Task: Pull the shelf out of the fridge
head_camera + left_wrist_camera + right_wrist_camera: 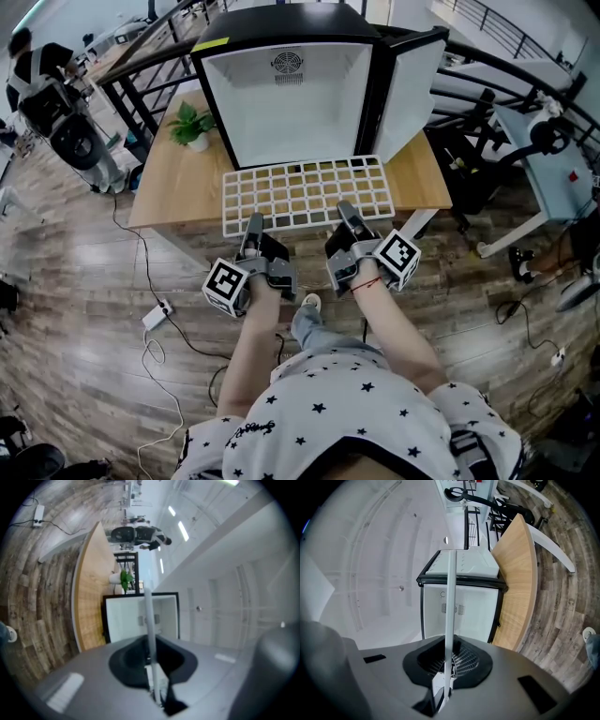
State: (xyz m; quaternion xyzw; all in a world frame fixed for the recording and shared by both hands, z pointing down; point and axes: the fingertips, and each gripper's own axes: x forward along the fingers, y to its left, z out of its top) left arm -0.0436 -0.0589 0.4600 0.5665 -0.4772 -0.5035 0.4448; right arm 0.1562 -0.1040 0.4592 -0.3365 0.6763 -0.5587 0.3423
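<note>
The white grid shelf (305, 192) is out of the small black fridge (286, 94) and lies level over the wooden table (178, 187) in front of it. My left gripper (253, 225) is shut on the shelf's near edge at the left. My right gripper (345, 212) is shut on the same edge further right. In the left gripper view the shelf (149, 620) shows edge-on as a white bar running from the left gripper (152, 667) toward the fridge (124, 618). The right gripper view shows the same bar (450, 602) pinched in the right gripper (449, 667), with the empty fridge (464, 606) behind.
The fridge door (408, 89) stands open to the right. A potted plant (192, 127) sits on the table left of the fridge. A power strip (157, 314) and cables lie on the wood floor. A person (47, 84) is at the far left, a desk (553, 159) at the right.
</note>
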